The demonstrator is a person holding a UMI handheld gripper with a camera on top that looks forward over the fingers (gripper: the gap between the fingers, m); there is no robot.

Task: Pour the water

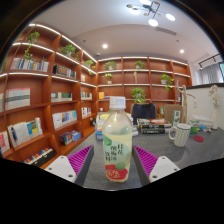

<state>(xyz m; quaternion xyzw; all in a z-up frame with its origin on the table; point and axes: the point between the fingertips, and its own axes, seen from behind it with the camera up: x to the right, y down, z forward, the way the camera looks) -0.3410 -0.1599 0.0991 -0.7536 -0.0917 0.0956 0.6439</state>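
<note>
A clear plastic bottle point(117, 147) with a white cap, pale drink inside and a white-and-green label with red fruit stands upright on the grey table point(190, 155). It stands between the fingers of my gripper point(117, 166), which is open. A narrow gap shows between the bottle and each magenta pad point(82, 159). Beyond the right finger, a white mug point(181, 133) with its handle to the left rests on the table.
Small objects and a dark device point(150, 126) lie on the table behind the bottle. Wooden bookshelves point(45, 100) with books and potted plants line the left and back walls. A whiteboard point(207, 103) stands at the right.
</note>
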